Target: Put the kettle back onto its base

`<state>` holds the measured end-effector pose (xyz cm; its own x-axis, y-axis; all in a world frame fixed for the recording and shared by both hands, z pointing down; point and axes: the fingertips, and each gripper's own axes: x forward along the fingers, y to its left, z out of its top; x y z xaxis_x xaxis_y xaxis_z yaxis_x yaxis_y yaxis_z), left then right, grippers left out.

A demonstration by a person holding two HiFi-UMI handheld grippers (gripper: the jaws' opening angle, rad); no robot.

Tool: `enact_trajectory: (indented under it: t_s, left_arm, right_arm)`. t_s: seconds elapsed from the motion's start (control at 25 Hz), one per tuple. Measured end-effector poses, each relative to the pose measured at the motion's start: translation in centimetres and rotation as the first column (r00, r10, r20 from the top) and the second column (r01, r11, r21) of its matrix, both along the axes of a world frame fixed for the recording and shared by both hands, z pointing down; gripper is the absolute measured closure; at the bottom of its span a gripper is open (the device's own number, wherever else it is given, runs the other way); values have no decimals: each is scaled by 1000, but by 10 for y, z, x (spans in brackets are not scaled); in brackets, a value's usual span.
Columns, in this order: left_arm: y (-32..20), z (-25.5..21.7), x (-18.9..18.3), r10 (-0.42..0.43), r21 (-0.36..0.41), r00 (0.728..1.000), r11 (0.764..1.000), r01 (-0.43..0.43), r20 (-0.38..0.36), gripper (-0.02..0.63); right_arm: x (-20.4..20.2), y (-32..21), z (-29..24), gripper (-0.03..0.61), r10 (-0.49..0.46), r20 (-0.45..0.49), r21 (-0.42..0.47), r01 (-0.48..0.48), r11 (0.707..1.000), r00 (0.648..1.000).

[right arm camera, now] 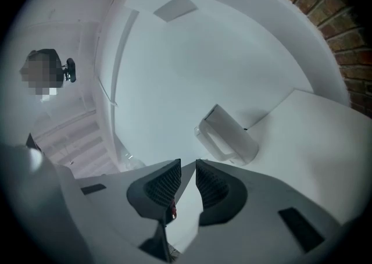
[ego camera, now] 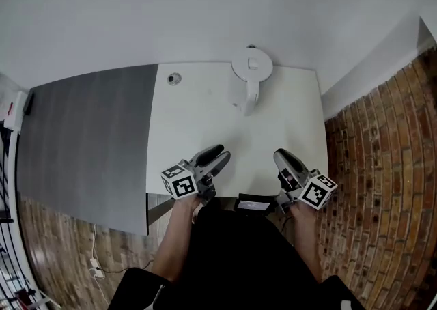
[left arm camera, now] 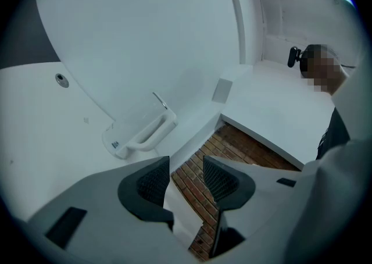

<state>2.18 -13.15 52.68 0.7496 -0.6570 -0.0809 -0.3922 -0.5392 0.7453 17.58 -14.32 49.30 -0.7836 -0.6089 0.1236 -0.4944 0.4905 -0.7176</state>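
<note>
A white kettle (ego camera: pixel 251 68) stands at the far middle of the white table (ego camera: pixel 198 117), its handle (ego camera: pixel 248 100) turned toward me. I cannot tell whether a base lies under it. The left gripper view shows the kettle (left arm camera: pixel 139 132) ahead and left of the jaws; the right gripper view shows the kettle (right arm camera: pixel 228 135) ahead and slightly right. My left gripper (ego camera: pixel 220 155) (left arm camera: pixel 186 167) hovers open over the near table edge, nothing between its pads. My right gripper (ego camera: pixel 282 158) (right arm camera: pixel 188 168) is near the front right edge, jaws a narrow gap apart and empty.
A small round grommet (ego camera: pixel 174 78) (left arm camera: pixel 61 80) sits in the table's far left corner. A dark grey surface (ego camera: pixel 89 145) adjoins the table's left side. A black device (ego camera: pixel 254 203) lies at the table's front edge. Brick floor (ego camera: pixel 382 165) runs along the right; a white wall rises behind.
</note>
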Motion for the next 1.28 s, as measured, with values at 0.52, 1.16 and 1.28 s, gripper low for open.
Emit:
enact_trajectory:
  t_s: [0.52, 1.16, 1.28]
  left_arm:
    - [72, -9, 17, -119, -78, 993, 990, 121, 22, 419]
    - [110, -19, 70, -138, -44, 990, 990, 137, -38, 419]
    - [110, -26, 76, -128, -29, 991, 991, 127, -35, 419]
  right_arm:
    - [60, 45, 26, 520, 44, 154, -30, -40, 999, 987]
    - [85, 90, 4, 554, -65, 178, 73, 53, 996, 982]
    - [86, 94, -2, 555, -80, 184, 95, 63, 993, 980]
